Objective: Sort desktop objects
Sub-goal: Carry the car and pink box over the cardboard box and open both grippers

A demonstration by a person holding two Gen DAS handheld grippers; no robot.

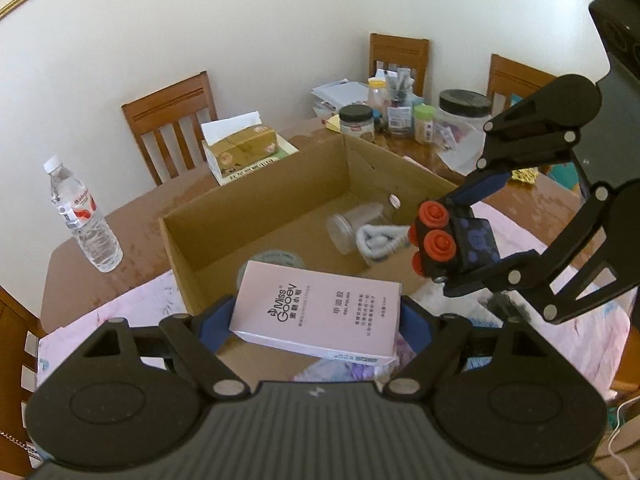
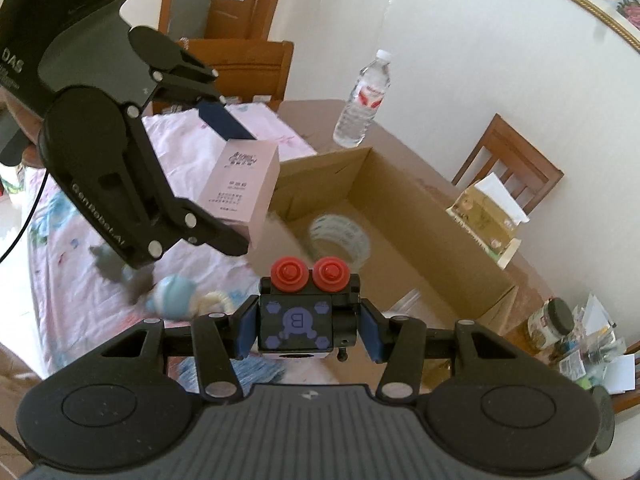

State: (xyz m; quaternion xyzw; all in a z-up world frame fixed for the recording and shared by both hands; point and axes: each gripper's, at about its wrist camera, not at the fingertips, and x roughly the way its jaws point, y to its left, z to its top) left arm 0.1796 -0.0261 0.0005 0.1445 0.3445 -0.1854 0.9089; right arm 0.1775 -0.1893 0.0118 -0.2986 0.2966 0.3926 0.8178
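My left gripper (image 1: 316,320) is shut on a pink gel polish box (image 1: 320,312) and holds it above the near edge of an open cardboard box (image 1: 256,192). The pink box also shows in the right wrist view (image 2: 244,188). My right gripper (image 2: 306,326) is shut on a black cube toy with red buttons (image 2: 298,320), held over the cardboard box's near right rim (image 2: 320,164); it also shows in the left wrist view (image 1: 456,240). Inside the cardboard box lie a tape roll (image 2: 340,236), a clear jar (image 1: 352,224) and a white fuzzy item (image 1: 380,240).
A water bottle (image 1: 84,216) stands left of the cardboard box. A tissue box (image 1: 244,148) sits behind it. Jars and papers (image 1: 400,112) crowd the far right of the table. Wooden chairs (image 1: 168,120) ring the table. A pink cloth (image 2: 80,280) holds small toys (image 2: 176,292).
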